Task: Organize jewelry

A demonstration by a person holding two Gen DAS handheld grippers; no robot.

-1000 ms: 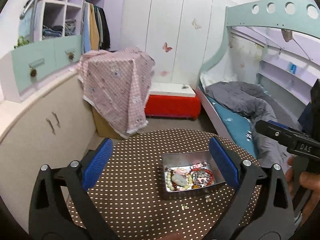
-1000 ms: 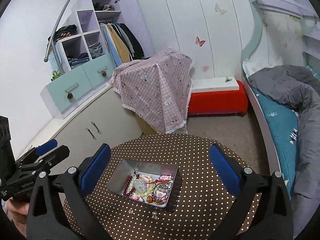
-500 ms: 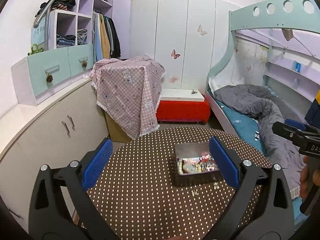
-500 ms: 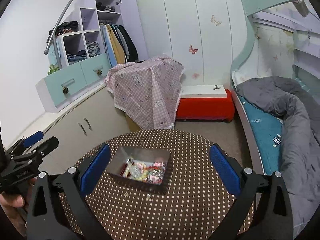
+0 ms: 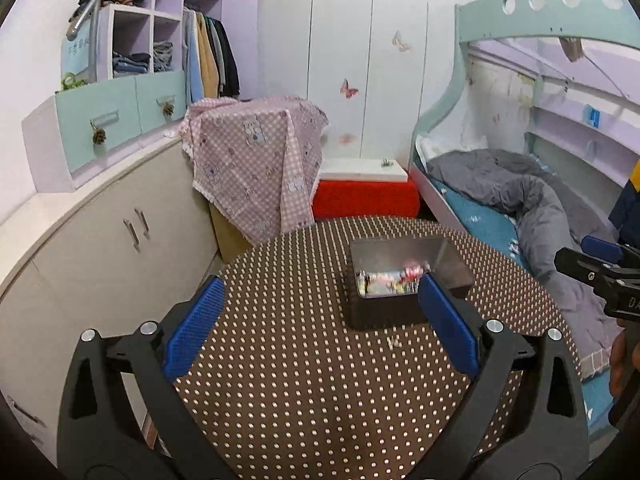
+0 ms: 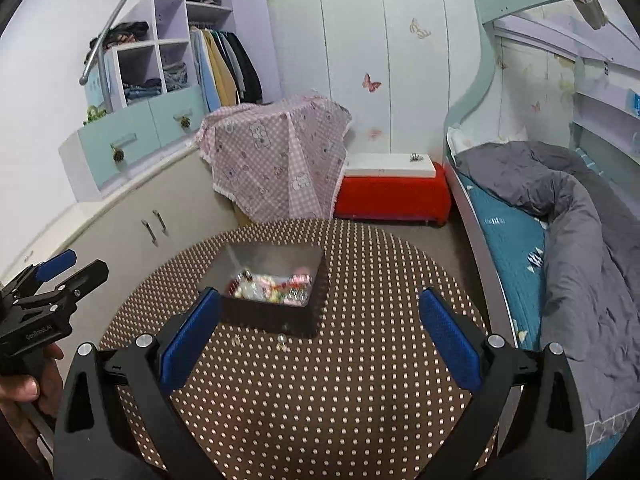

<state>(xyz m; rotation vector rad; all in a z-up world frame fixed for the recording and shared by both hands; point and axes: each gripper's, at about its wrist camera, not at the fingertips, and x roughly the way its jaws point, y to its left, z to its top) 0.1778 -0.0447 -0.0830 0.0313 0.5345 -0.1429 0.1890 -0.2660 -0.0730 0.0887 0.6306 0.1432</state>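
Note:
A shallow metal tin [image 5: 384, 322] stands on a round table with a brown dotted cloth [image 5: 300, 392]. A jumble of bead bracelets and other jewelry [image 5: 394, 278] lies inside it. My left gripper [image 5: 320, 284] hangs open above the cloth, short of the tin, and its right pad overlaps the tin's near corner. In the right wrist view the tin [image 6: 264, 318] with its jewelry [image 6: 272, 285] sits ahead and to the left of my open right gripper [image 6: 320, 296]. Small loose pieces [image 6: 282, 345] lie on the cloth in front of the tin. Nothing is held.
Each view catches the other gripper in a hand at its edge: the right one [image 5: 596, 272], the left one [image 6: 48, 284]. Beyond the table are beige cabinets [image 5: 120, 248], a pink checked cloth over a box [image 5: 256, 168], a red bench [image 5: 364, 200] and a bunk bed [image 5: 520, 200].
Both cameras have dropped lower and drawn back, so the tin is seen from a flatter angle and farther off. Both grippers stay open and the tin has not moved.

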